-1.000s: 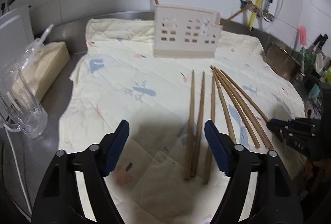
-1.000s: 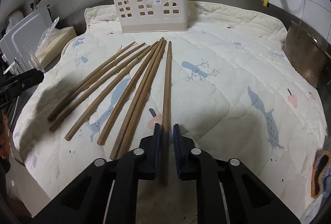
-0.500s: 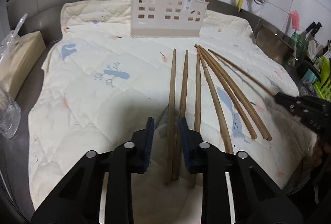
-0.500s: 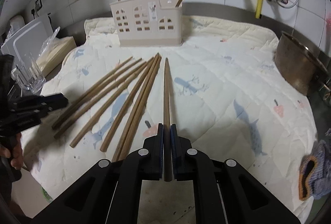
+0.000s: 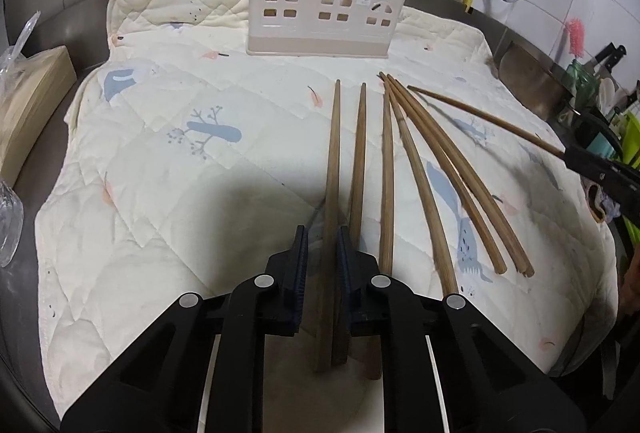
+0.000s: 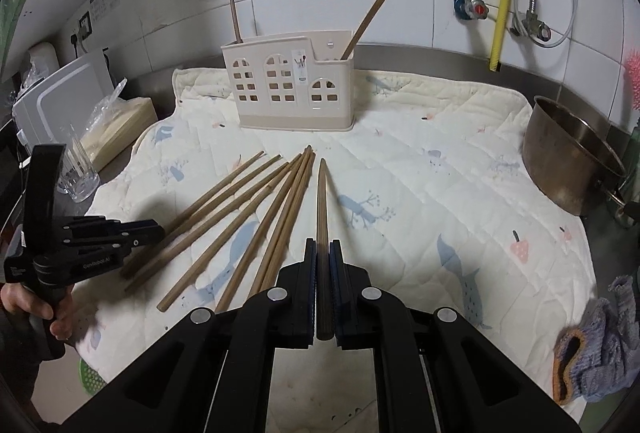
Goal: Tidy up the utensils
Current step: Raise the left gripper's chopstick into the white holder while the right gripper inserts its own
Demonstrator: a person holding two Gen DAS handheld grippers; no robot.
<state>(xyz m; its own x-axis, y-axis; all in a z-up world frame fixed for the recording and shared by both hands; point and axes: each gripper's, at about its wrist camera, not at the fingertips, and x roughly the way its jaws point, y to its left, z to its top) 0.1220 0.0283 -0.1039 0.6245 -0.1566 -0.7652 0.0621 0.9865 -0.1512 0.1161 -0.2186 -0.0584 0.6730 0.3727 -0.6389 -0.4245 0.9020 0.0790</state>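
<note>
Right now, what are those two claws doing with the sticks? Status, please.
Right gripper shut on one chopstick, lifted off the quilt. Left gripper closing around the leftmost chopstick. Holder ahead, path clear.

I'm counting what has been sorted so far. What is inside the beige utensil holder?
Two wooden chopsticks poke out of the utensil holder: one at its left end, one leaning from the right compartment. Their lower parts and anything shorter stay hidden behind its walls.

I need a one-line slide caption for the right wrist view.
Right gripper holds one chopstick lifted over the cloth, pointing toward the holder.
</note>
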